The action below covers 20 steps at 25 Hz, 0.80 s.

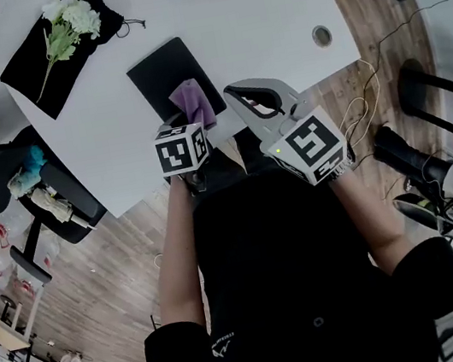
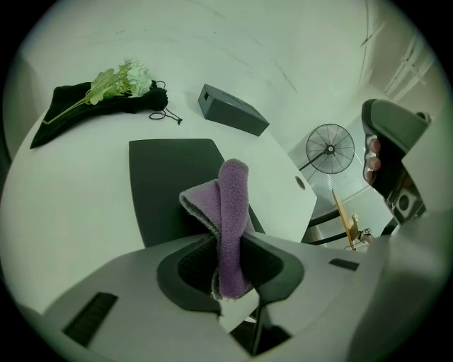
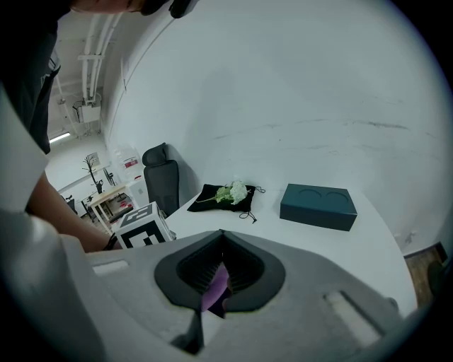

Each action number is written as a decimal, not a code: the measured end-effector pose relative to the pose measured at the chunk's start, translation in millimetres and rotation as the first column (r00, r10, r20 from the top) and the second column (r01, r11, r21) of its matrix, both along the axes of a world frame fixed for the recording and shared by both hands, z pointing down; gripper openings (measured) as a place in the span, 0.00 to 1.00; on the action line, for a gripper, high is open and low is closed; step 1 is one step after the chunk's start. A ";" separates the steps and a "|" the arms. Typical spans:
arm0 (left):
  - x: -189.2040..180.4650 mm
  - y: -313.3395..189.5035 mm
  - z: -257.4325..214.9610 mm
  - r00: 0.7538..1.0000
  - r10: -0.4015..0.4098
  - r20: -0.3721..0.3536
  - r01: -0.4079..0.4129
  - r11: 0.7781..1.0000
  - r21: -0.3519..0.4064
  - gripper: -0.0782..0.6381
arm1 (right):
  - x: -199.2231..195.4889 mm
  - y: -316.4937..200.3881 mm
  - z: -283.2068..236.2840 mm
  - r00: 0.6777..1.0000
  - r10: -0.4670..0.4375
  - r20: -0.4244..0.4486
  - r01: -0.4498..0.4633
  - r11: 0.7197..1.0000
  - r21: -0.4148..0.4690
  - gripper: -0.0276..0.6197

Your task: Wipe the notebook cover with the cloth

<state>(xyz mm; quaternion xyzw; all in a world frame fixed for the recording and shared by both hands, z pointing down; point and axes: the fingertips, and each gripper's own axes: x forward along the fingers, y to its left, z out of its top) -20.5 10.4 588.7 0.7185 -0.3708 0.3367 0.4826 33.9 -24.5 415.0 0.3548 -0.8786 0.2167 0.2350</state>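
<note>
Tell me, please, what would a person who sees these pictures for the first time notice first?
The purple cloth stands out first: the left gripper is shut on it and holds it over the near edge of the dark notebook on the white table. Next comes the bunch of white flowers, lying on a black pouch at the table's far left corner.

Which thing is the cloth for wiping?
Find the big white table, then the flat dark notebook near its front edge. Just over it, the left tool pinches the cloth. It is the only purple, fuzzy thing; the flowers lie farther back on a black bag.
</note>
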 end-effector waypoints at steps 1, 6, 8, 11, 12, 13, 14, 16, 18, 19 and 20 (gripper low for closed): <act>-1.9 0.4 -0.1 1.000 0.001 0.000 -0.001 1.000 0.000 0.23 | -1.6 0.6 0.6 1.000 0.000 -0.002 0.000 1.000 0.001 0.05; -11.1 2.1 -0.5 1.000 0.004 -0.005 -0.004 1.000 -0.001 0.23 | -13.0 3.8 1.7 1.000 0.004 -0.005 -0.004 1.000 -0.003 0.05; -14.7 3.4 0.7 1.000 0.004 -0.009 -0.004 1.000 -0.006 0.23 | -18.0 4.7 2.2 1.000 0.004 -0.006 -0.004 1.000 -0.004 0.05; -19.4 3.6 0.2 1.000 0.008 -0.013 -0.008 1.000 -0.005 0.23 | -24.3 5.4 2.4 1.000 0.007 -0.009 -0.007 1.000 -0.004 0.05; -21.1 4.2 0.3 1.000 0.010 -0.013 -0.010 1.000 -0.005 0.23 | -26.1 5.9 2.5 1.000 0.008 -0.010 -0.008 1.000 -0.005 0.05; -22.8 4.5 0.0 1.000 0.011 -0.013 -0.011 1.000 -0.004 0.23 | -28.0 6.4 2.4 1.000 0.010 -0.010 -0.010 1.000 -0.005 0.05; -24.8 5.0 -0.2 1.000 0.011 -0.013 -0.011 1.000 -0.004 0.23 | -30.1 6.9 2.3 1.000 0.011 -0.010 -0.011 1.000 -0.005 0.05; -29.9 7.1 1.4 1.000 0.011 -0.014 -0.011 1.000 -0.008 0.23 | -35.4 7.7 2.6 1.000 0.012 -0.009 -0.012 1.000 -0.004 0.05; -35.0 6.4 0.8 1.000 0.011 -0.015 -0.011 1.000 -0.002 0.23 | -40.9 8.5 3.5 1.000 0.011 -0.007 -0.011 1.000 -0.004 0.05; -37.5 6.1 0.6 1.000 0.012 -0.014 -0.012 1.000 0.001 0.23 | -43.3 8.9 4.1 1.000 0.011 -0.006 -0.011 1.000 -0.005 0.05; -40.0 7.0 1.5 1.000 0.012 -0.013 -0.012 1.000 -0.001 0.23 | -45.5 9.1 4.7 1.000 0.011 -0.006 -0.011 1.000 -0.005 0.05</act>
